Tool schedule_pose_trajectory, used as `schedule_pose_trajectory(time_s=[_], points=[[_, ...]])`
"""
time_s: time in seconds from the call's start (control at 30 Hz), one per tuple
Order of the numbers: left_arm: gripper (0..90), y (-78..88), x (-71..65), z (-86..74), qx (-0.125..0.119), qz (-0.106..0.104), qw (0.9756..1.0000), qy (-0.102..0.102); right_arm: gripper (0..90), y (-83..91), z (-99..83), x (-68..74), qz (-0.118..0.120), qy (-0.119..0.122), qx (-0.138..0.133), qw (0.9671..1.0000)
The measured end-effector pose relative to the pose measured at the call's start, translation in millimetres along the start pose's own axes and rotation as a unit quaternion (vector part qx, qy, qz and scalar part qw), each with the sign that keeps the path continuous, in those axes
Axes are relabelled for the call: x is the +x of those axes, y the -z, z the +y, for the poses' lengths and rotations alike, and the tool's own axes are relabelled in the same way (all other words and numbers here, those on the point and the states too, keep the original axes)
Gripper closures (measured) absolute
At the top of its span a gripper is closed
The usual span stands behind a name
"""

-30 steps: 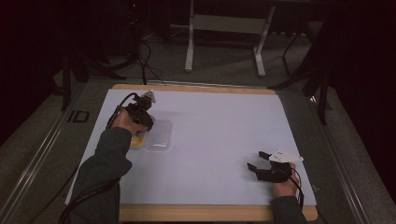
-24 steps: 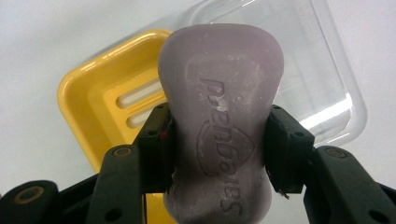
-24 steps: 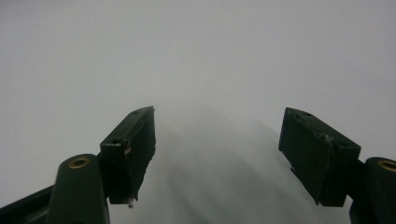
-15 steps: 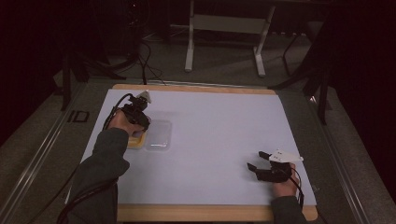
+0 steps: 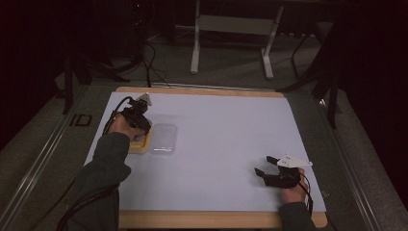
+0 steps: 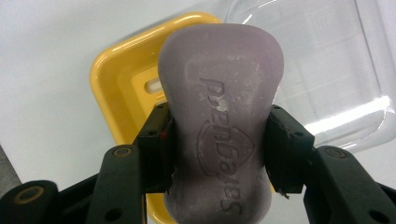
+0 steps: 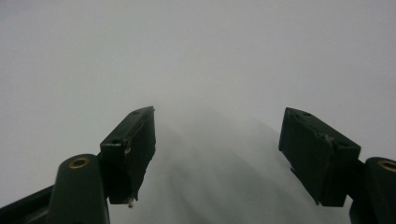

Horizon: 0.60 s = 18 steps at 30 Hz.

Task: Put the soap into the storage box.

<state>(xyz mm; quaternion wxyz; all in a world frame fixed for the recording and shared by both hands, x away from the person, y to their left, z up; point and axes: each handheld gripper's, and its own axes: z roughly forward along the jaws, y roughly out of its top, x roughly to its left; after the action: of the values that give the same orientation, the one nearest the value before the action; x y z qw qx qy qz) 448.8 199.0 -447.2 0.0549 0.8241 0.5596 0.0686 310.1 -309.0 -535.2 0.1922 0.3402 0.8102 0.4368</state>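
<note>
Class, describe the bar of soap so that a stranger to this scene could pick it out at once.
Start at the white table and go to its left side. There a yellow soap dish lies beside a clear lid. The soap is the purple stamped bar above the dish, clamped in the left gripper.

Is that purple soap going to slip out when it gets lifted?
Maybe a little. The soap looks smooth and rounded, so it could slide, but the left gripper squeezes its narrow waist, which probably helps. It looks solid, so it likely won't bend.

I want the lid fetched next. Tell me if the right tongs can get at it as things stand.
Probably yes. The right tongs stand open and empty, and bare table lies between them and the clear lid. The left tongs, holding the soap, work beside it.
</note>
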Motion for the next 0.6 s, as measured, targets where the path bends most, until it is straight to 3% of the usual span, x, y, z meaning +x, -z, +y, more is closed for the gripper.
schedule_pose_trajectory(time_s=[0.6], points=[[50.1, -7.9, 8.6, -5.6, -0.004, 0.002, 0.9996, 0.028, 26.7, 0.2, -0.1, -0.3, 0.0, 0.001, -0.001, 1.0]])
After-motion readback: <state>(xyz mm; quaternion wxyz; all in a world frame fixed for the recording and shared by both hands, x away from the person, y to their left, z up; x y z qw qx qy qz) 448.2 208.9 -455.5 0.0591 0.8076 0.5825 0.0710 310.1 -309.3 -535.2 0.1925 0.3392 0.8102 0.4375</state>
